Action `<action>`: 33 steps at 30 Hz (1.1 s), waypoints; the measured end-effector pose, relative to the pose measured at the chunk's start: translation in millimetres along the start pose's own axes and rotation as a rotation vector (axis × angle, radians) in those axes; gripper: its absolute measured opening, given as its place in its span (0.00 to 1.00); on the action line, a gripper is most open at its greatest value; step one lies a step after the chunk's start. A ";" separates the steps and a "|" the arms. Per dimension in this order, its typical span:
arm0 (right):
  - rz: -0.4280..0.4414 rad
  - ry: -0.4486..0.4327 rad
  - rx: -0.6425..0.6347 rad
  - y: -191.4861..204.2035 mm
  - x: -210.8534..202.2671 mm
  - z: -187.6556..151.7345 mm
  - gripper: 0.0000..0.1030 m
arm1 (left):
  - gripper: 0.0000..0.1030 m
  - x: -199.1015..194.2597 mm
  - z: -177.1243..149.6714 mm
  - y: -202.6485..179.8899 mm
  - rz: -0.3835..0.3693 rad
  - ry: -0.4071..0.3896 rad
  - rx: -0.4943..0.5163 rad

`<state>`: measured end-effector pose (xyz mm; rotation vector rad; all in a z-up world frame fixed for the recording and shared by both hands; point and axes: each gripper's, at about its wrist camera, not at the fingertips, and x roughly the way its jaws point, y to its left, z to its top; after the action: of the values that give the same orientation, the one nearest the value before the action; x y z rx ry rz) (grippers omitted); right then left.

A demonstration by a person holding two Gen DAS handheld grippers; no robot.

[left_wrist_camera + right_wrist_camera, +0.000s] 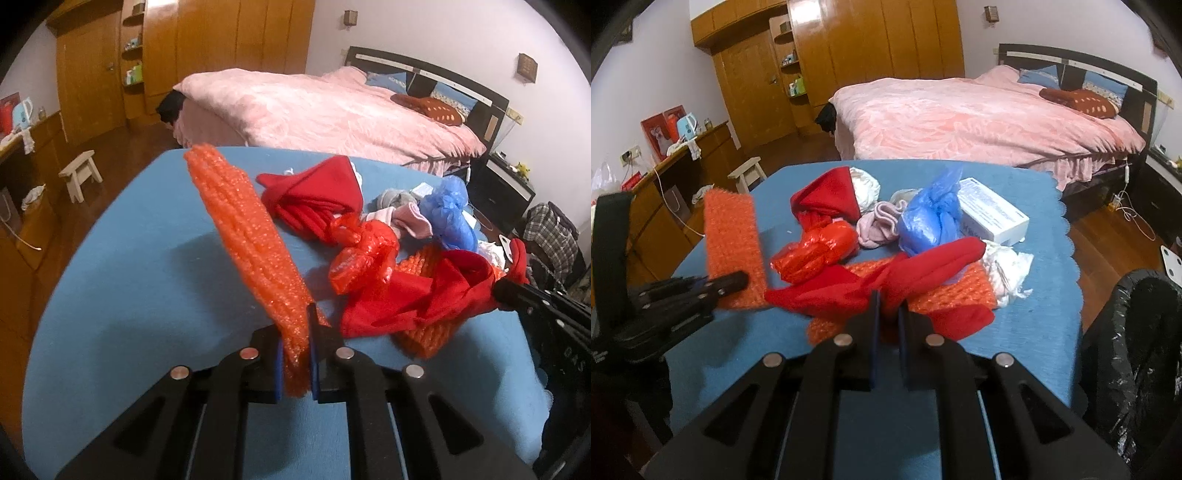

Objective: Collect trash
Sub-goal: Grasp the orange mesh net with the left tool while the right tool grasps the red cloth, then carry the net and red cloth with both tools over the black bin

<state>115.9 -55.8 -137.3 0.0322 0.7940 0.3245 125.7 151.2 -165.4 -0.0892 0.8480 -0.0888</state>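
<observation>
Now the left gripper [297, 354] pinches an orange bubble-wrap sheet [251, 236] clear of the blue worktop [147, 280]. The right gripper [886, 314] is clamped, seemingly on a red cloth [886, 284], both lifted probably for the black-lined bin [1137, 354] alongside.

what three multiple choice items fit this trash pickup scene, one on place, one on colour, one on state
1. Where is the black-lined trash bin?
A. on the bed
B. beside the table's right edge
C. under the stool

2. What colour is the knotted plastic bag beside the white box?
A. blue
B. green
C. yellow

3. What is the left gripper doing?
A. open, empty
B. shut on orange bubble wrap
C. shut on a sock

Answers: 1 B, the bin stands right of the blue table; 2 A, plainly blue; 3 B, jaws pinch the wrap's end.
</observation>
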 end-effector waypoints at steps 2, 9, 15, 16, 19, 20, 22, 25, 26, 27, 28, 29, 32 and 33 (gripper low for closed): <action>0.006 -0.019 0.003 1.0 -9.9 2.4 0.08 | 0.10 -9.2 -0.1 -1.3 -0.001 -0.012 0.002; 0.060 -0.097 0.018 -4.5 -56.9 17.2 0.08 | 0.10 -37.8 6.2 -27.4 -0.032 -0.056 0.054; 0.073 -0.143 0.024 -12.6 -93.1 23.7 0.08 | 0.10 -54.4 14.3 -48.4 -0.081 -0.077 0.076; 0.069 -0.153 0.031 -16.4 -100.5 23.6 0.08 | 0.10 -57.0 15.2 -53.1 -0.090 -0.079 0.085; 0.050 -0.178 0.041 -25.7 -118.5 21.8 0.08 | 0.10 -61.7 15.9 -66.9 -0.118 -0.080 0.111; 0.040 -0.186 0.044 -28.7 -123.9 21.9 0.08 | 0.10 -63.0 17.4 -74.0 -0.129 -0.080 0.124; 0.008 -0.201 0.051 -36.8 -134.6 19.9 0.08 | 0.10 -64.7 18.6 -84.8 -0.152 -0.082 0.145; -0.038 -0.215 0.080 -52.8 -148.8 17.6 0.08 | 0.10 -66.1 21.0 -107.2 -0.198 -0.082 0.180; -0.058 -0.219 0.094 -61.5 -154.5 15.8 0.08 | 0.10 -66.5 20.6 -116.2 -0.217 -0.080 0.193; -0.082 -0.222 0.102 -68.5 -159.0 13.3 0.08 | 0.10 -67.3 19.2 -124.7 -0.236 -0.077 0.203; -0.106 -0.226 0.107 -75.3 -163.6 10.8 0.08 | 0.10 -67.3 19.3 -133.1 -0.254 -0.074 0.213; -0.135 -0.228 0.114 -83.2 -169.0 8.1 0.08 | 0.10 -68.0 19.3 -142.8 -0.278 -0.073 0.228; -0.197 -0.232 0.143 -105.2 -182.2 -2.2 0.08 | 0.10 -69.9 19.7 -170.2 -0.336 -0.076 0.267; -0.219 -0.234 0.152 -112.6 -187.1 -5.9 0.08 | 0.10 -69.8 19.3 -180.5 -0.358 -0.074 0.279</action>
<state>20.2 -219.1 -28.3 0.1231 0.5818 0.0502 86.5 -19.2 -80.2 0.0186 0.7312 -0.5354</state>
